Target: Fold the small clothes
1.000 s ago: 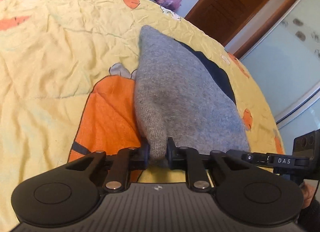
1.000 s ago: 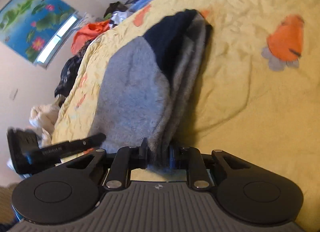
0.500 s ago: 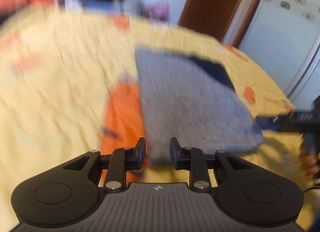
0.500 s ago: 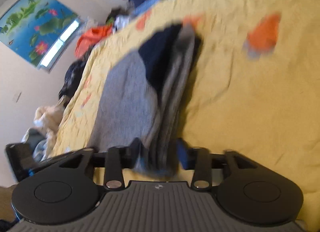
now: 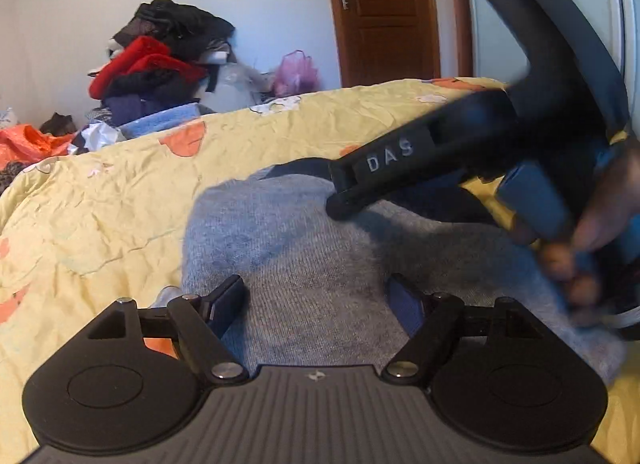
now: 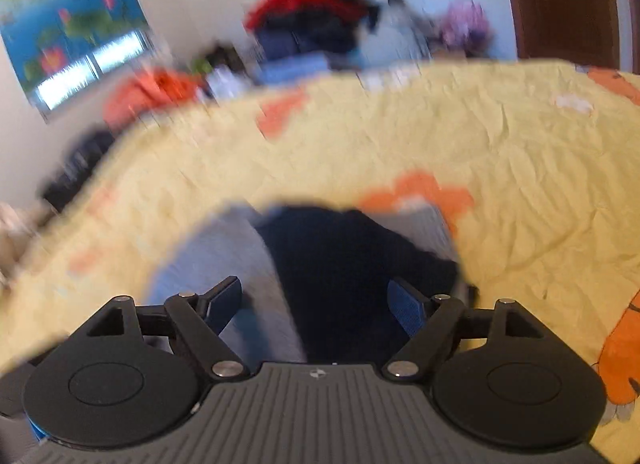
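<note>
A folded grey knit garment [image 5: 304,248] with a dark navy part [image 6: 344,264] lies flat on the yellow bedspread [image 5: 100,204]. My left gripper [image 5: 318,298] hangs just above its near edge, jaws opening wide, pads clear of the cloth. In the left wrist view the right gripper's black body, marked DAS, crosses the upper right, held by a hand [image 5: 600,216]. My right gripper [image 6: 318,300] is over the navy part, jaws also opening, nothing pressed between them. The right wrist view is blurred.
A heap of red, black and blue clothes [image 5: 156,64] is piled beyond the bed's far edge. A brown door [image 5: 384,12] stands behind. A flower picture [image 6: 68,32] hangs on the left wall. An orange cartoon print [image 6: 624,356] marks the bedspread at right.
Both grippers let go of the garment's edges and spread their jaws. The garment dropped flat onto the bedspread. Both cameras swung to look across the bed toward the far wall.
</note>
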The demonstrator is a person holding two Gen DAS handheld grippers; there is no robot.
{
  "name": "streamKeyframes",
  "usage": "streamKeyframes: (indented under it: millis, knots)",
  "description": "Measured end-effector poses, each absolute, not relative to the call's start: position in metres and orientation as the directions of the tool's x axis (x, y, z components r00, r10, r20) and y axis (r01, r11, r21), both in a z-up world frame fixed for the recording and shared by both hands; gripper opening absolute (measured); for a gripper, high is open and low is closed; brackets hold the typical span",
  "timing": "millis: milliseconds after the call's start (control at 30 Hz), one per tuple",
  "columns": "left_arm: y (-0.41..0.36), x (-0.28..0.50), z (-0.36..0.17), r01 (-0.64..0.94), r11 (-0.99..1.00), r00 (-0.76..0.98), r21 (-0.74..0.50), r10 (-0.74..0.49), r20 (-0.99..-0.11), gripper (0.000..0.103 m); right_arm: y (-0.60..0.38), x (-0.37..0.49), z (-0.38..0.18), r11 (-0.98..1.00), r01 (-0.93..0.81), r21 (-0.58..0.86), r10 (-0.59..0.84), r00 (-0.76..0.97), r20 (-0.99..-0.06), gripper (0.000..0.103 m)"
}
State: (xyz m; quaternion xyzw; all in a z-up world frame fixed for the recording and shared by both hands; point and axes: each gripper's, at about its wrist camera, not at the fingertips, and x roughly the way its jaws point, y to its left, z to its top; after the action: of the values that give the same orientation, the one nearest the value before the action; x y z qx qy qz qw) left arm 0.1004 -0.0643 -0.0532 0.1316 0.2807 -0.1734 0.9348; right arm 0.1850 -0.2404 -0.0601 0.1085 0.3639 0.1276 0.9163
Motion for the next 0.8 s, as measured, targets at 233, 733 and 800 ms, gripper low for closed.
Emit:
streamKeyframes:
  millis: [233, 733, 800]
  knots:
    - [-0.062, 0.101, -0.056, 0.402, 0.906, 0.786, 0.134, -0.266, -0.558, 0.079, -0.238, 0.184, -0.072, 0.942, -0.206, 0.267, 0.329, 0.733, -0.596, 0.082]
    - [-0.065, 0.089, -0.055, 0.393, 0.908, 0.798, 0.142, -0.26, -0.544, 0.08, -0.233, 0.119, -0.046, 0.919, -0.19, 0.345, 0.356, 0.775, -0.522, 0.091]
    - [-0.065, 0.09, -0.056, 0.394, 0.909, 0.798, 0.14, -0.262, -0.543, 0.08, -0.234, 0.131, -0.065, 0.926, -0.158, 0.342, 0.342, 0.733, -0.588, 0.091]
